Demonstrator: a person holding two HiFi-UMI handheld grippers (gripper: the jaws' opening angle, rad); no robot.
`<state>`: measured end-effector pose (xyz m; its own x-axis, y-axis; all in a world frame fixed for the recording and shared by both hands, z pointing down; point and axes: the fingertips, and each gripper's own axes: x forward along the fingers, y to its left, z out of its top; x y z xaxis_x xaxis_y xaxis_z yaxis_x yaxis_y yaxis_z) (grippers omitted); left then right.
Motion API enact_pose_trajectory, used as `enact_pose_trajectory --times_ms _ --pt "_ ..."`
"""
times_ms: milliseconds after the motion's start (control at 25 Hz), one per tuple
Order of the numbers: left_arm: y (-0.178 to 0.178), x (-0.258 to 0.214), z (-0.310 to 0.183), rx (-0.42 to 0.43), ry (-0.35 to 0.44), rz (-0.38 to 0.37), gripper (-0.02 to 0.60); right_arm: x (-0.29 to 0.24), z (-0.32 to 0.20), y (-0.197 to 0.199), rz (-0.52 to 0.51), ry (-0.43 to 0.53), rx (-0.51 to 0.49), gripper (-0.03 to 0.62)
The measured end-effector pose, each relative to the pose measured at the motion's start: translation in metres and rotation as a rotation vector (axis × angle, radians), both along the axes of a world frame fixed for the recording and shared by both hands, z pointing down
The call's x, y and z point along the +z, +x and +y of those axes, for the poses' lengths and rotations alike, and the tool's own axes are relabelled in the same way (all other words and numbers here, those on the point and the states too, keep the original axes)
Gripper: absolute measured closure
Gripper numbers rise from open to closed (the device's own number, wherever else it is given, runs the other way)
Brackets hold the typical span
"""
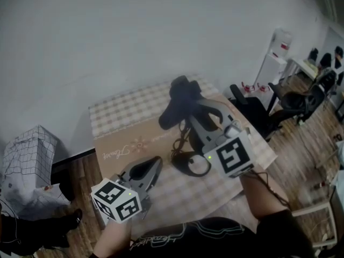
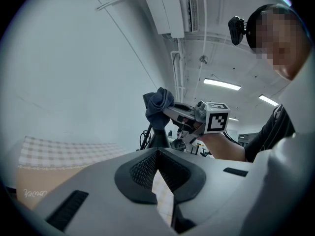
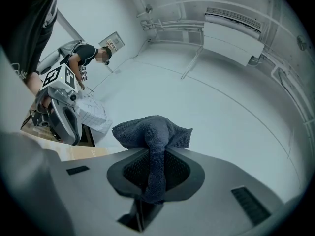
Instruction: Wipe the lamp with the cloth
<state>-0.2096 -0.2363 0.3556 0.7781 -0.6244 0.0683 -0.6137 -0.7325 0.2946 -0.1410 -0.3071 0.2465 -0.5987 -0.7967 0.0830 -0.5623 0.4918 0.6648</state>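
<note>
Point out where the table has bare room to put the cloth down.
Bare: the checked tablecloth at the far left, behind the brown strip; also the near stretch between the lamp base and the front edge. Crowded: the middle, over the lamp base, where the right gripper holds the cloth.

Right tool point(image 1: 188, 112) high, tight on cloth point(image 3: 152, 129) (left tool point(image 1: 155, 164) low, jaws together).

My head camera looks steeply down at the table point(image 1: 123, 112); the gripper cameras tilt upward, showing my right gripper point(image 2: 166, 110) centre-frame and my left gripper point(image 3: 72, 137) far left.
</note>
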Motion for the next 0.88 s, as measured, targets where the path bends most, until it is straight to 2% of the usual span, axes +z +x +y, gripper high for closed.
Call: enact_pose_trajectory --times_ms 280,880 --pt "-0.006 0.009 0.002 0.003 -0.011 0.000 0.583 0.020 0.002 0.006 0.007 -0.021 0.036 0.537" --pt "0.005 0.020 -0.003 0.023 -0.034 -0.004 0.581 0.064 0.011 0.016 0.020 -0.100 0.059 0.537"
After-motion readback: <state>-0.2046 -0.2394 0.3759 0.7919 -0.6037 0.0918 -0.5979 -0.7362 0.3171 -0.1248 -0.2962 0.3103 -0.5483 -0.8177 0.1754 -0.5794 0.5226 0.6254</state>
